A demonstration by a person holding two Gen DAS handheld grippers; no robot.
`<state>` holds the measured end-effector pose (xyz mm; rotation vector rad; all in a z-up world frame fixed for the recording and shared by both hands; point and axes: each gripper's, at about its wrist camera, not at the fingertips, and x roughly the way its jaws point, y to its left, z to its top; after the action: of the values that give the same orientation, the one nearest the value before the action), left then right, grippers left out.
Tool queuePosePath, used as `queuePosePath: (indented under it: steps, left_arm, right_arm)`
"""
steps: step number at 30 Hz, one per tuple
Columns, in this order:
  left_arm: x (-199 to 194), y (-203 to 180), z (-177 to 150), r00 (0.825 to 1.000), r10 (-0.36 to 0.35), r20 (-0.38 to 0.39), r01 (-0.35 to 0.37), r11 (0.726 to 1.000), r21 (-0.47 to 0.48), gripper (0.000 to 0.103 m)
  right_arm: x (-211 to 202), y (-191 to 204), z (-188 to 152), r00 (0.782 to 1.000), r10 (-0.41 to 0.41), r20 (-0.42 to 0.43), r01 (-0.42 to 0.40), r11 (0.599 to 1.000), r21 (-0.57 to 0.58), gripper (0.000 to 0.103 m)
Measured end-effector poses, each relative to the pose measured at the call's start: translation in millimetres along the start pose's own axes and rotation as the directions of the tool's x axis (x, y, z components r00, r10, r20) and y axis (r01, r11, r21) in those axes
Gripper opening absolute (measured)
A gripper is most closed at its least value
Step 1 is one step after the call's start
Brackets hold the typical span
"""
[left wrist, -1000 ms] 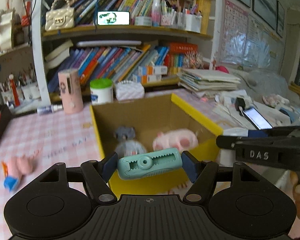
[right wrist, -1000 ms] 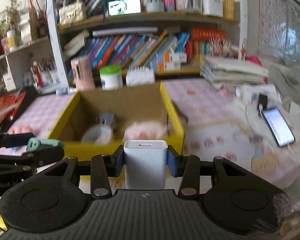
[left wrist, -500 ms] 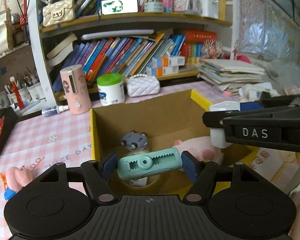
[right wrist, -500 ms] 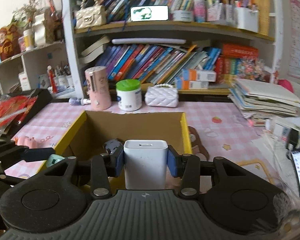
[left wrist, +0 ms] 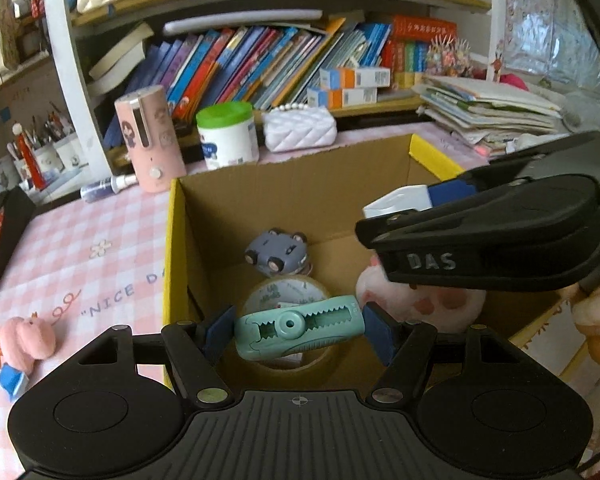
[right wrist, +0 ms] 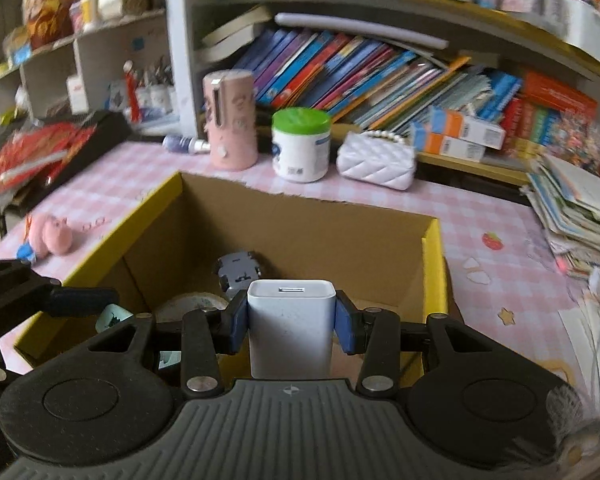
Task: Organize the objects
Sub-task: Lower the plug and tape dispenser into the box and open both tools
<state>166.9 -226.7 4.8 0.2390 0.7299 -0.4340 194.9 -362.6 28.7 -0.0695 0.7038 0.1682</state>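
On a pink checked tablecloth (left wrist: 80,240) before bookshelves, an open yellow-rimmed cardboard box (left wrist: 292,196) stands. Above it, the left gripper (left wrist: 298,334) clamps a teal toothed correction-tape dispenser (left wrist: 300,332); the right gripper (right wrist: 291,322) clamps a white charger block (right wrist: 290,328).

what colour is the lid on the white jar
Green lid on the white jar, clearest in the right wrist view.

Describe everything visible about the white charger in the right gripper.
The white charger is a smooth, rounded plastic block with a small slot-shaped port in its top face. It stands upright, clamped on both sides by the blue-padded fingers of the right gripper, above the open cardboard box. Only the pads touch it.
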Motion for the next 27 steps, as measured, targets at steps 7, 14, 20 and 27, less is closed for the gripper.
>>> queuePosePath:
  steps: [7,14,20,27]
  left_arm:
    - [6,0,-1,1.0,0.007,-0.006,-0.007,1.0,-0.011,0.07]
    - [7,-2,0,1.0,0.008,-0.006,-0.008,1.0,-0.003,0.07]
    - [7,-2,0,1.0,0.005,-0.006,-0.005,1.0,-0.004,0.07]
    - [3,1,-3,1.0,-0.007,0.01,0.007,1.0,-0.02,0.076]
  right_arm:
    - [26,10,2,0.993,0.048,-0.109,-0.057,0.995,-0.085,0.041]
    - [38,14,-1,0.986,0.061,-0.153,-0.077,0.992,-0.102,0.041]
    - [41,15,0,0.986,0.057,-0.158,-0.074,0.992,-0.104,0.041]
    - [34,11,-1,0.989,0.068,-0.132,-0.077,0.995,-0.062,0.049]
